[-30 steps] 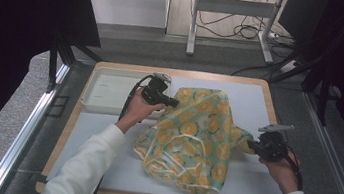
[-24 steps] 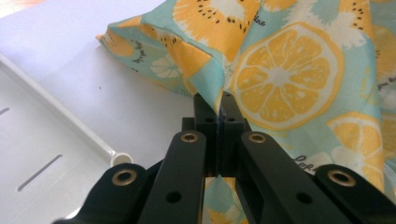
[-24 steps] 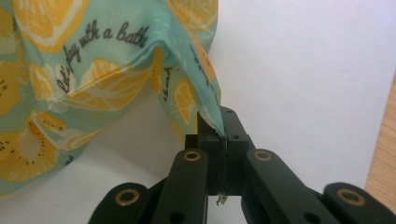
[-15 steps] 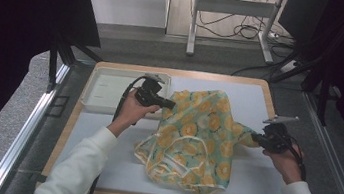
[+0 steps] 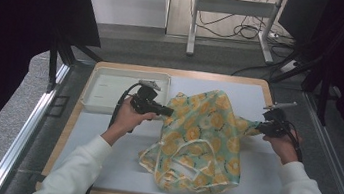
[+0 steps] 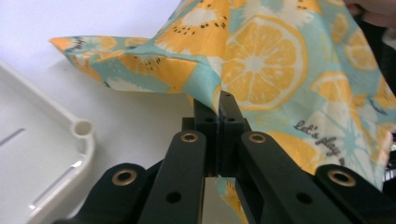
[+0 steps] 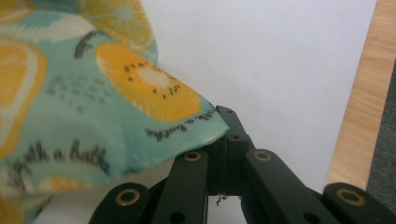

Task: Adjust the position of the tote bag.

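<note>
Jaws of both grippers pinch fruit-print cloth (image 6: 280, 60) reading "Let's play".

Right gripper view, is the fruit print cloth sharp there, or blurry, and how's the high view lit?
Right gripper view: the cloth is soft, its lettering smeared, while the hand-held gripper is crisp. High view: the white mat is evenly lit, the surroundings fall into deep shadow.
</note>
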### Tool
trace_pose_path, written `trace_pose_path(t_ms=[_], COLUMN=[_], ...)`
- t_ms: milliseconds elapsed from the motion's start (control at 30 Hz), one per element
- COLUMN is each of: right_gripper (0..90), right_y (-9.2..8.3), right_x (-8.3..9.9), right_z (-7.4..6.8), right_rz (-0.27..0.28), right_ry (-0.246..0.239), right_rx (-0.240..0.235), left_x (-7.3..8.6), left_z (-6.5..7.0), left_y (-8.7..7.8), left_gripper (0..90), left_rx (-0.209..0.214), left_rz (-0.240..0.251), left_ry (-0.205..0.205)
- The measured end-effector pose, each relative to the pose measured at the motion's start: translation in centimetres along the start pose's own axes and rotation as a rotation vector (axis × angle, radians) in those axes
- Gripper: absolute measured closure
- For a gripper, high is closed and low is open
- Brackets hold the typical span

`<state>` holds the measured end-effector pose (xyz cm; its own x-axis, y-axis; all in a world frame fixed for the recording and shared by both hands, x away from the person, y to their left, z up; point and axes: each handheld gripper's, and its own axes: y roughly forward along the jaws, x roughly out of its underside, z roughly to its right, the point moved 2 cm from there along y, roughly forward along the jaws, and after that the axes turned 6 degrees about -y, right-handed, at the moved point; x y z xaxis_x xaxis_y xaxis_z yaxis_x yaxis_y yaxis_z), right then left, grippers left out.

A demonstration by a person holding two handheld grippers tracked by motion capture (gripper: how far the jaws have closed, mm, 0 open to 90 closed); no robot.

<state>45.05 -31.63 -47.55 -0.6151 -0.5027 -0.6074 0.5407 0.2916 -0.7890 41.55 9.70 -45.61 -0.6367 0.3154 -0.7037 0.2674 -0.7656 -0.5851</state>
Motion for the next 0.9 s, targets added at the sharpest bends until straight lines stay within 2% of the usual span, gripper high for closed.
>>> trace_pose_path(t_ms=[267, 367, 533, 600, 733, 900], right_gripper=[89.2, 89.2, 89.2, 89.2, 89.1, 89.1], right_y=[1.9, 2.6, 3.2, 3.5, 4.0, 3.7], right_x=[-2.2, -3.6, -4.6, -4.9, -5.1, -4.4], right_z=[1.3, 1.8, 2.1, 2.3, 2.2, 2.3], right_rz=[-0.035, -0.033, -0.035, -0.03, -0.032, -0.033], right_ry=[-0.011, -0.018, -0.023, -0.014, -0.009, -0.005], right_rx=[0.006, 0.007, 0.007, 0.004, 0.012, 0.005], left_x=[1.1, 1.5, 2.0, 2.2, 2.4, 2.5], left_z=[1.8, 2.6, 3.6, 4.0, 4.0, 3.5], left_y=[-0.4, -0.5, -0.6, -0.6, -0.3, 0.0], left_gripper=[89.7, 89.7, 89.7, 89.7, 89.6, 89.5], left_rx=[0.038, 0.047, 0.062, 0.054, 0.045, 0.043], left_rz=[0.01, 0.014, 0.021, 0.018, 0.019, 0.018], left_ry=[0.022, 0.031, 0.038, 0.049, 0.049, 0.033])
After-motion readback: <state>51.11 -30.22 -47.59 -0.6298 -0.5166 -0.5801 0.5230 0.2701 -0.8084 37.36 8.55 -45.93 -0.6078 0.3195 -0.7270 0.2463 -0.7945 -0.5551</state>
